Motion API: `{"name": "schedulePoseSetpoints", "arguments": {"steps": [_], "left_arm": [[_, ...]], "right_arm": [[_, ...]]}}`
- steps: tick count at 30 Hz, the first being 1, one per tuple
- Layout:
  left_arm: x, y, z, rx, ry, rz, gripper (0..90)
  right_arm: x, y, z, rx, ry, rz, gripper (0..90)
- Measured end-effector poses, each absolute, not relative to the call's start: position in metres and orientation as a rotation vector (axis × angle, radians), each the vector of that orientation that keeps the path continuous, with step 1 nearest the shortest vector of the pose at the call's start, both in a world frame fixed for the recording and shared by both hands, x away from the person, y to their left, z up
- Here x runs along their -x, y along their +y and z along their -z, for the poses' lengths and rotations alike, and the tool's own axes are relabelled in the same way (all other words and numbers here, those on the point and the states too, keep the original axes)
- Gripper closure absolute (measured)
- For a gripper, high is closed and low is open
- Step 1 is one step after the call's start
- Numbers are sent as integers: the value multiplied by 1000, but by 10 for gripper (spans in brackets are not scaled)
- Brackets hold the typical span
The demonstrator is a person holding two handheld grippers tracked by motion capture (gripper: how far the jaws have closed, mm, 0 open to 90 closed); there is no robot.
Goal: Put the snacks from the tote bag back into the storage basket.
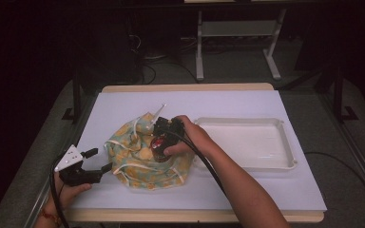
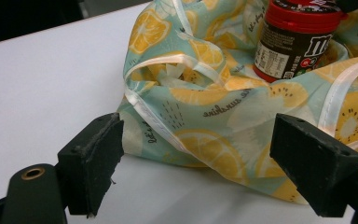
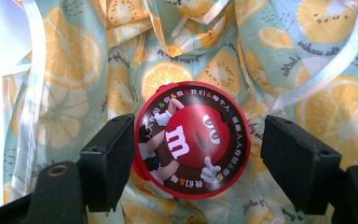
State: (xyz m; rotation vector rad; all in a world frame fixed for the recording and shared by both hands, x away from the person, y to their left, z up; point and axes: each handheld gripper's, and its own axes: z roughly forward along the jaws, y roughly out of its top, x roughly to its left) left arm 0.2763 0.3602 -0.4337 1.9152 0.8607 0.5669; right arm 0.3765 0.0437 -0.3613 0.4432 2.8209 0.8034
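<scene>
Two black grippers are at work over a white sheet point(image 1: 247, 190) covering the wooden table. The right gripper point(image 3: 193, 158) hangs above a crumpled pale green fabric bag printed with lemon slices and edged in white ribbon point(image 1: 138, 159), which lies left of centre on the sheet. Its jaws stand apart around a small brown candy jar with a red lid point(image 3: 192, 140); the left jaw looks to touch the lid's rim, the other stands clear, so nothing is clamped. The jar stands upright on the bag's cloth. The left gripper point(image 2: 196, 175), held low at the near left, has its jaws spread wide and empty, pointing at the bag's edge. A shallow white plastic tray point(image 1: 287, 142) lies just right of the bag.
</scene>
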Motion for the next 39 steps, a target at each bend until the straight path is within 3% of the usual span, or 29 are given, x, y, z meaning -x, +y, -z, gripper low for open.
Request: {"name": "schedulePoseSetpoints", "arguments": {"steps": [39], "left_arm": [[-276,358,434,-1922,859,-568,168]], "right_arm": [[-368,9,342,-452,2750,-800,260]]}}
